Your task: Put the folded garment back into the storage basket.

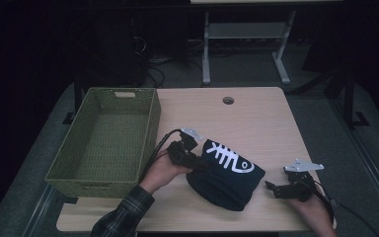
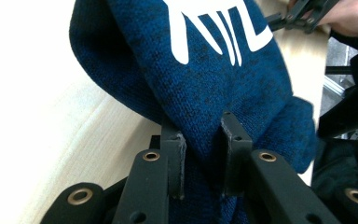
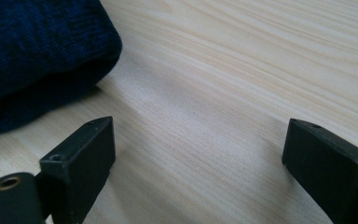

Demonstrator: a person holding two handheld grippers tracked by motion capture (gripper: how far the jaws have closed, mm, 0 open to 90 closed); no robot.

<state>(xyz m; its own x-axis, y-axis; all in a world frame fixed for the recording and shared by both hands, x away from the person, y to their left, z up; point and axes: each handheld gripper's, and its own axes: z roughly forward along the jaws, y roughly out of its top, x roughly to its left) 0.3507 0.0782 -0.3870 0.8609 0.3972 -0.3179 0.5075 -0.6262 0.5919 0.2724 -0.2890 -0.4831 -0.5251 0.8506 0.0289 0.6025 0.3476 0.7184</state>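
Sweater pinched between left fingers.

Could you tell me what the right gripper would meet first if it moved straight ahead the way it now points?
Most likely the folded dark blue garment. The right gripper, jaws open over bare table, points toward the cloth's near edge; in its own view the garment lies ahead and left, so it might only graze it.

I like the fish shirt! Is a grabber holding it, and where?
Yes. The left gripper pinches the folded blue shirt at its edge. The right gripper is open, holding nothing.
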